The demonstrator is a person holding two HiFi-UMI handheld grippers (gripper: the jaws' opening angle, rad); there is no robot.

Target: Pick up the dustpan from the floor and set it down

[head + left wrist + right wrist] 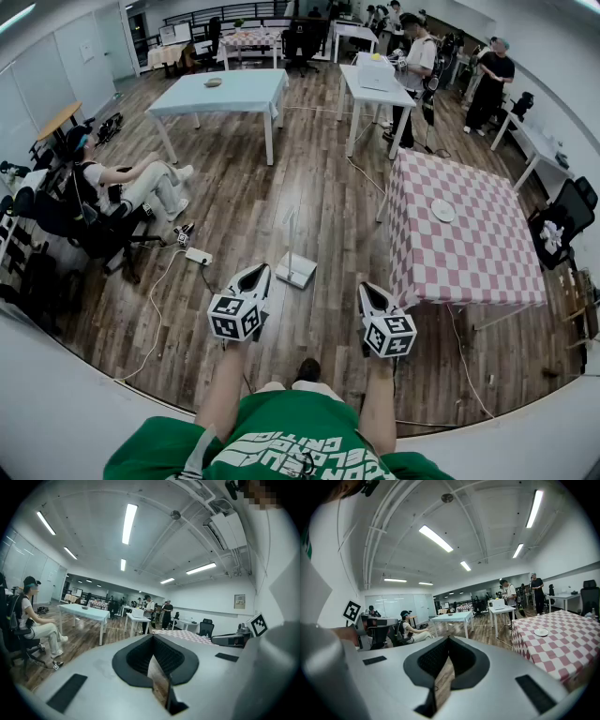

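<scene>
The dustpan (296,271) is a pale flat pan on the wooden floor with a thin handle standing upright, and it appears only in the head view. It lies ahead of both grippers, between them and slightly nearer the left one. My left gripper (262,270) hangs just left of the pan and apart from it, jaws together with nothing between them (152,636). My right gripper (367,288) is held to the right of the pan, also shut and empty (448,639). Both point forward and slightly down.
A pink checked table (487,262) with a white plate (443,210) stands close on the right. A power strip (198,255) and cable lie on the floor left of the dustpan. A seated person (131,186) is at left; a light-blue table (230,92) and standing people are farther back.
</scene>
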